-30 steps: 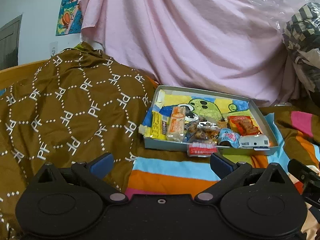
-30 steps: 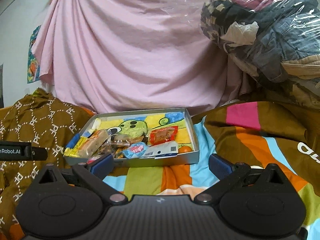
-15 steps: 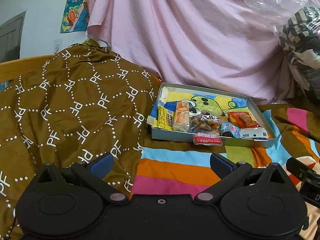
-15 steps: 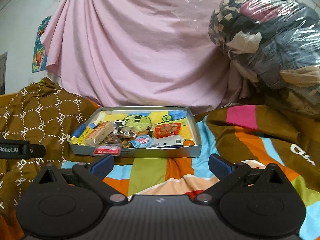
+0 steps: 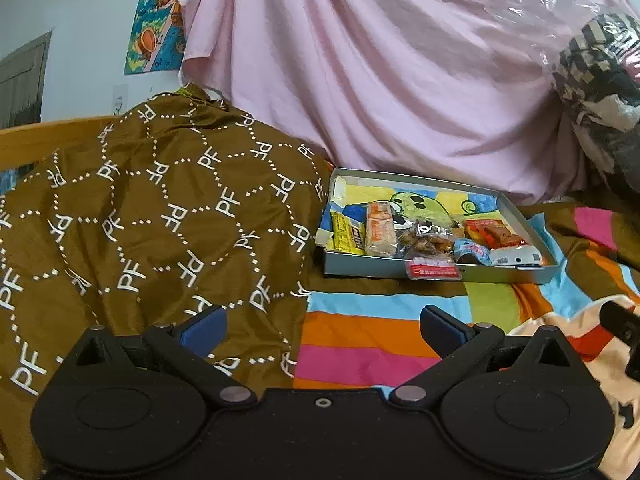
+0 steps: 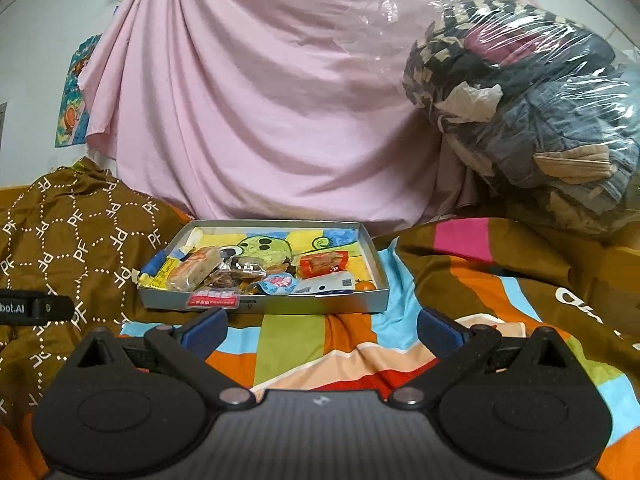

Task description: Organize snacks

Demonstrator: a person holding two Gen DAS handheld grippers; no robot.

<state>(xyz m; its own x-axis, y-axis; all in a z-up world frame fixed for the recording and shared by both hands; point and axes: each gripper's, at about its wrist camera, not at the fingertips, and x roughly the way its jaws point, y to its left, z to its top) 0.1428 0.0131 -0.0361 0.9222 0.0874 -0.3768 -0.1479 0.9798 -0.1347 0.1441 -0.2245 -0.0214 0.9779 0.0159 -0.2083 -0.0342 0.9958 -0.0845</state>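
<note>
Snacks (image 6: 256, 276) are seen heaped in a shallow grey tray (image 6: 352, 300), which serves here as the landmark; the tray is set on a striped blanket (image 6: 296, 344), and a cartoon drawing lines its floor.

Behind the tray a pink sheet (image 6: 248, 112) is hung across the wall. To the right of the tray and further back, a clear plastic bag of clothes (image 6: 532, 112) is piled. To the left of the tray a brown quilt with white letters (image 5: 152, 216) is bunched up, just beside the tray's left wall. A poster (image 5: 156, 28) is fixed to the wall above and left of the tray.

In front of the tray, well apart from it, the left gripper (image 5: 322, 326) is held with its jaws spread wide and nothing between them, over the seam of quilt and blanket. The right gripper (image 6: 322, 326) is likewise held in front of the tray, jaws wide and empty, above the stripes.

Inside the tray, along its near wall, a yellow bar (image 5: 348, 236) lies at the left, an orange-and-white packet (image 5: 380, 228) just beside it, then a clear bag of brown pieces (image 5: 428, 240). A red packet (image 5: 494, 234) lies toward the right. A small red-and-white packet (image 5: 434, 270) is draped over the near wall, partly outside.
</note>
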